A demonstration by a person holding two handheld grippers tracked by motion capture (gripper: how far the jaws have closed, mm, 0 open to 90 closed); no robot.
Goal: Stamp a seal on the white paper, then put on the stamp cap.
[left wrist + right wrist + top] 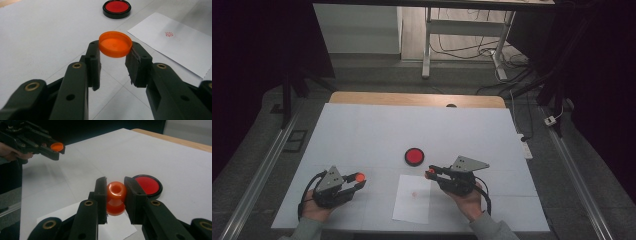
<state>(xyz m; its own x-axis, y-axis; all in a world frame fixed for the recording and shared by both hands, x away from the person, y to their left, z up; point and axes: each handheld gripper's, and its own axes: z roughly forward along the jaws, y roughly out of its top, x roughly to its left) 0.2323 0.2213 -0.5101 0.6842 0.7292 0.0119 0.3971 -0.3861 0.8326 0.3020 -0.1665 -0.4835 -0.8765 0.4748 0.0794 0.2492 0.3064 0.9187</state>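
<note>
Gripping an orange cap [115, 44] between its jaws, the left gripper [358, 180] is hovering at the table's [362, 130] seven o'clock; the right gripper [115, 191] is clamping an orange stamp [116, 198] over the paper [413, 197], five o'clock of the ink pad [414, 156].

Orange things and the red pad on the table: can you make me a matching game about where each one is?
Things:
1. orange cap
2. orange stamp
3. ink pad
4. sheet of paper

Places:
A. lying flat, with a small red mark on it
B. pinched in the right gripper
C. open on the table, past the paper
D. pinched in the left gripper

Pairs: 1-D, 2-B, 3-C, 4-A
</note>
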